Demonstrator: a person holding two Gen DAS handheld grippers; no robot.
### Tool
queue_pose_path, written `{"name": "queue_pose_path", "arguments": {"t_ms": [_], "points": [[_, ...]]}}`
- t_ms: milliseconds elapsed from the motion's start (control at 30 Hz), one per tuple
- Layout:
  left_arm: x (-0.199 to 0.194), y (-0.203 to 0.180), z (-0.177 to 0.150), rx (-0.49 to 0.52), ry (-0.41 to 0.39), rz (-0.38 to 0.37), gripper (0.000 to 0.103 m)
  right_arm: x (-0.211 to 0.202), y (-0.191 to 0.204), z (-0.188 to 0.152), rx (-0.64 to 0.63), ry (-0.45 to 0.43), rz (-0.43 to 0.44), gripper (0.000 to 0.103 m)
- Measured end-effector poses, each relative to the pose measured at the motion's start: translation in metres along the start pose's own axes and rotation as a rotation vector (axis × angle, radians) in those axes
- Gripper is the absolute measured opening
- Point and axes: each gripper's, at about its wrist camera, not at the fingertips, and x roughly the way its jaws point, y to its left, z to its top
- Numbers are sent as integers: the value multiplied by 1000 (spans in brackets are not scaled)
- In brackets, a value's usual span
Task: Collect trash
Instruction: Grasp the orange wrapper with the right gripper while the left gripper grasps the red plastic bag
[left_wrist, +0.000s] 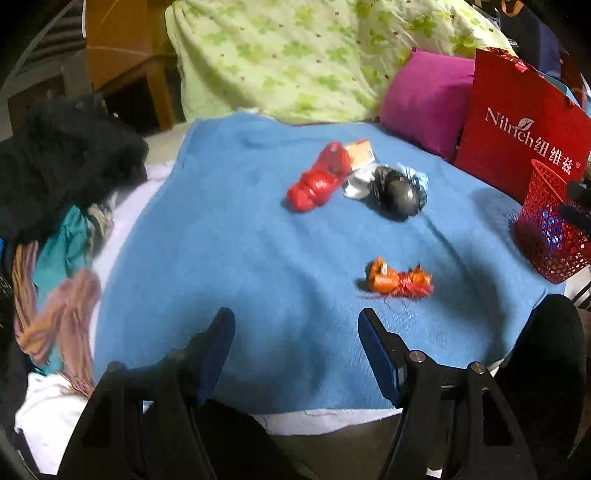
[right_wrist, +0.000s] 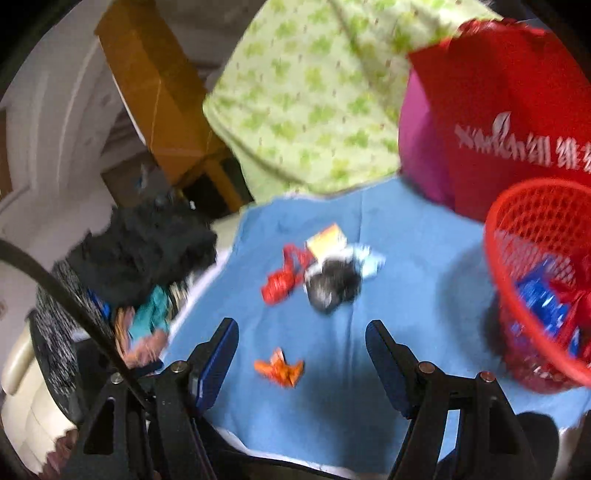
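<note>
Looks like we're between pickups here. Some trash is already in the red basket at the right edge of the blue blanket; an orange wrapper, a red bag and a black bag lie loose. Both claws are spread and empty: left claw hangs over bare blanket, right claw has the wrapper showing between its fingers but isn't touching it. Next move, I'd guess: drop onto the orange wrapper, pinch it, carry it to the basket.
</note>
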Motion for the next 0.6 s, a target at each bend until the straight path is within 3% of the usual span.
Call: {"name": "queue_pose_path", "arguments": {"t_ms": [167, 433, 500, 600], "points": [[14, 0, -12, 2, 37, -7, 70, 29, 3, -18, 7, 101, 17, 75], [24, 31, -15, -95, 58, 15, 70, 101, 40, -30, -137, 255, 102, 73], [24, 37, -16, -106, 59, 22, 70, 126, 46, -35, -181, 293, 98, 63], [23, 45, -18, -123, 63, 32, 70, 166, 47, -41, -231, 367, 62, 57]]}}
